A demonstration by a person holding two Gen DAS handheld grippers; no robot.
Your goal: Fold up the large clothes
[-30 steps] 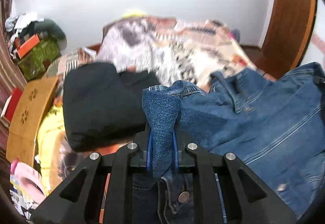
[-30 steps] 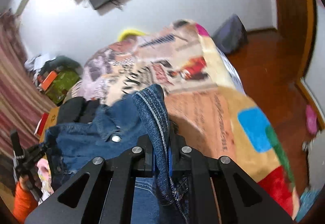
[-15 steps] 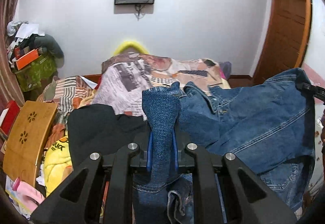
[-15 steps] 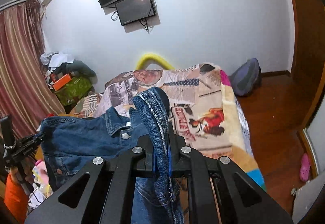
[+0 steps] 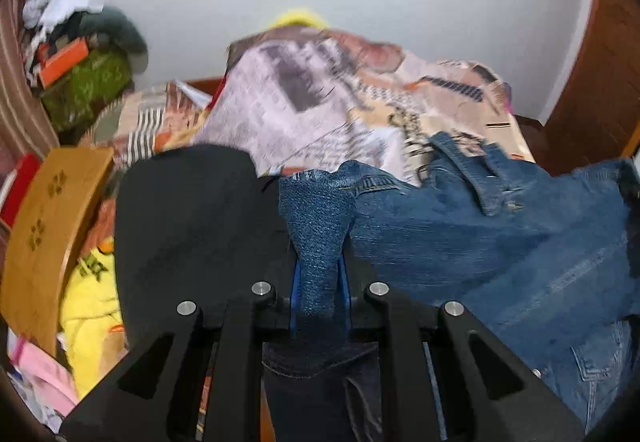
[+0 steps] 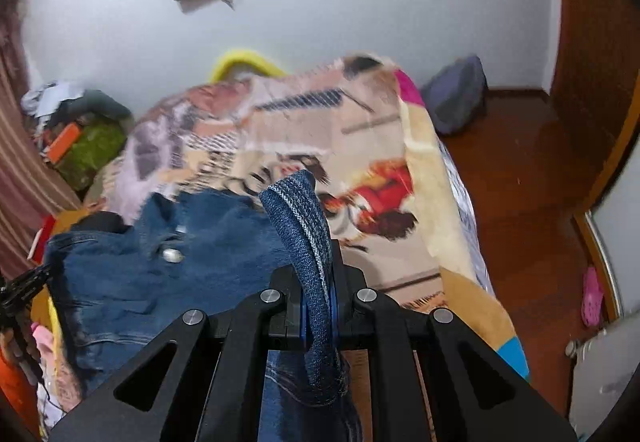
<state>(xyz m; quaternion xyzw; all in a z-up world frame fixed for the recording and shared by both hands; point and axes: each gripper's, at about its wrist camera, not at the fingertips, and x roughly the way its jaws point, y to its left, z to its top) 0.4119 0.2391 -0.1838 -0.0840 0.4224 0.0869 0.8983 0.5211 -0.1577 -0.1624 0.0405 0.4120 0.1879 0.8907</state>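
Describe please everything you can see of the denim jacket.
The denim jacket is mid-blue, with a collar, stitched seams and metal snap buttons. It hangs spread between both tools, above the patterned bed cover. The left hand-held gripper is shut on one bunched edge, the right hand-held gripper on another. Its lower part droops out of view.

The left gripper (image 5: 320, 282) points forward and downward. Its jaws are closed on a bunched fold of the denim jacket (image 5: 500, 242), which rises between the blue pads and protrudes above the fingertips. The right gripper (image 6: 318, 302) is angled downward to a similar degree. Its jaws are fully closed, clamping a rolled edge of the same jacket, which stands up between the fingers and hangs below them. In the right wrist view, the left gripper appears at the far left edge, gripping the opposite end of the garment.
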